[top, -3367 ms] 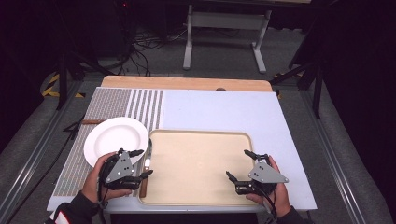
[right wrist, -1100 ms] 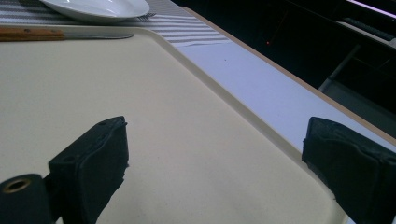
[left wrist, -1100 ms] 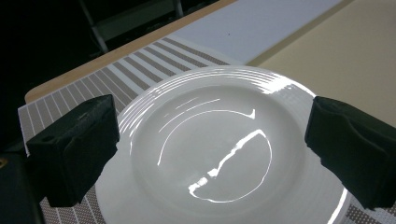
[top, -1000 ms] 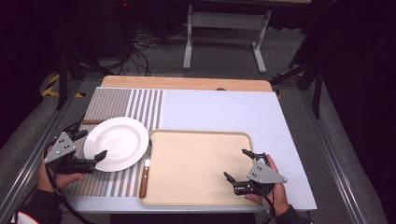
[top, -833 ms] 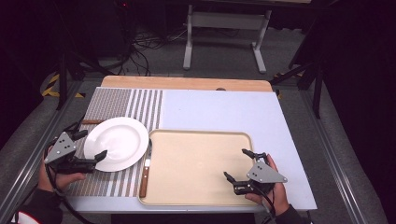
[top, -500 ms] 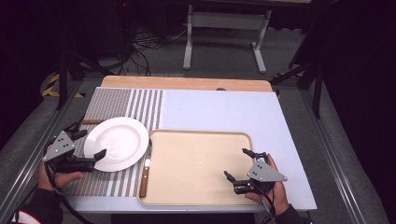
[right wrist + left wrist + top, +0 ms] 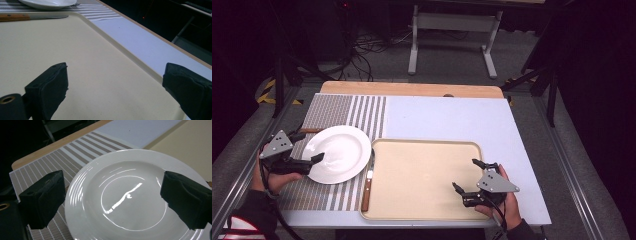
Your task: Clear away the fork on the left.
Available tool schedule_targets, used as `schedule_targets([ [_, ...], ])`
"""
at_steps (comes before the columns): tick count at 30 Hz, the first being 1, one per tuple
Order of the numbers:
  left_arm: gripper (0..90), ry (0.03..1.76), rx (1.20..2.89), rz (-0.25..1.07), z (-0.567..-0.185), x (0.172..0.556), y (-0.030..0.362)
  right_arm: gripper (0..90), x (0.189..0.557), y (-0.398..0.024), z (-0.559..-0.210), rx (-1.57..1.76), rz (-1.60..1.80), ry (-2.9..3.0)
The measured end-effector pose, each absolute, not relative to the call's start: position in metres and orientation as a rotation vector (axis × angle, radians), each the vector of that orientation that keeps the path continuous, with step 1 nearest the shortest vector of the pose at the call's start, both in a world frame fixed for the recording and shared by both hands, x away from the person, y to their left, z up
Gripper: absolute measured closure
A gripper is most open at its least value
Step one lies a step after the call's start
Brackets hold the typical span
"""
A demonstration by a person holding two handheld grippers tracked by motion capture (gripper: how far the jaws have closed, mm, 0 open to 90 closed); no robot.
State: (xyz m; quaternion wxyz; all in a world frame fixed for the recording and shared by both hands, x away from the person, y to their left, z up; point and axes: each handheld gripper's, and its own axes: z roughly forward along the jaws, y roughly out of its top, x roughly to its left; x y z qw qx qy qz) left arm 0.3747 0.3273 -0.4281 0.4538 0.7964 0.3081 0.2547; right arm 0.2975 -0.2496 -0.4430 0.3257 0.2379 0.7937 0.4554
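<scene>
A white plate [image 7: 337,153] lies flat on the striped mat [image 7: 337,112] near the left edge of the tabletop [image 7: 452,117], just beside the left rim of the beige tray [image 7: 427,175]. A wooden-handled knife [image 7: 368,180] sits along that tray rim, between plate and tray, with its blade end close to the plate's right edge.

The left claw [image 7: 307,162] is at the plate's near-left rim with its jaws apart. In the left gripper view the two black pads [image 7: 42,195] stand wide on either side of the plate [image 7: 130,200], neither visibly touching it. The right claw [image 7: 464,182] hovers over the tray's near-right corner, its jaws also apart and holding nothing.

The plate looks like glazed ceramic: stiff, fairly heavy for its size, smooth and glossy, so it is likely to be slippery and would chip or break if dropped. Lying flat, it offers only its raised rim for a hold. The sound grip would be one jaw slipped under the rim and the other on top, at the near-left edge, squeezed firmly before lifting. A pinch on one side lets the far side sag, so a slow, level lift seems wise, clear of the knife.
</scene>
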Motion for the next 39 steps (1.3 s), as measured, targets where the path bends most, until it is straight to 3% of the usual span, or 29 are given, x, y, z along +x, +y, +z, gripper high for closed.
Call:
schedule_targets([
  [10, 9.0, 0.791, 1.994, 0.594, -0.419, 0.409, 0.351, 7.2, 0.292, -0.255, -0.44, 0.643, 1.175, 2.075],
  [17, 11.1, 0.917, 2.09, 0.592, -0.423, 0.445, 0.366, 7.3, 0.293, -0.266, -0.439, 0.699, 1.181, 2.049],
  [23, 14.4, 0.986, 2.248, 0.604, -0.432, 0.472, 0.376, 7.3, 0.297, -0.271, -0.441, 0.739, 1.174, 2.053],
  [31, 17.0, 0.948, 2.449, 0.584, -0.437, 0.498, 0.371, 7.4, 0.3, -0.278, -0.448, 0.781, 1.151, 2.072],
  [37, 26.9, 0.914, 2.532, 0.531, -0.439, 0.514, 0.364, 7.6, 0.305, -0.285, -0.452, 0.807, 1.108, 2.101],
  [39, 29.7, 0.892, 2.642, 0.497, -0.446, 0.522, 0.357, 7.7, 0.305, -0.287, -0.452, 0.822, 1.101, 2.101],
])
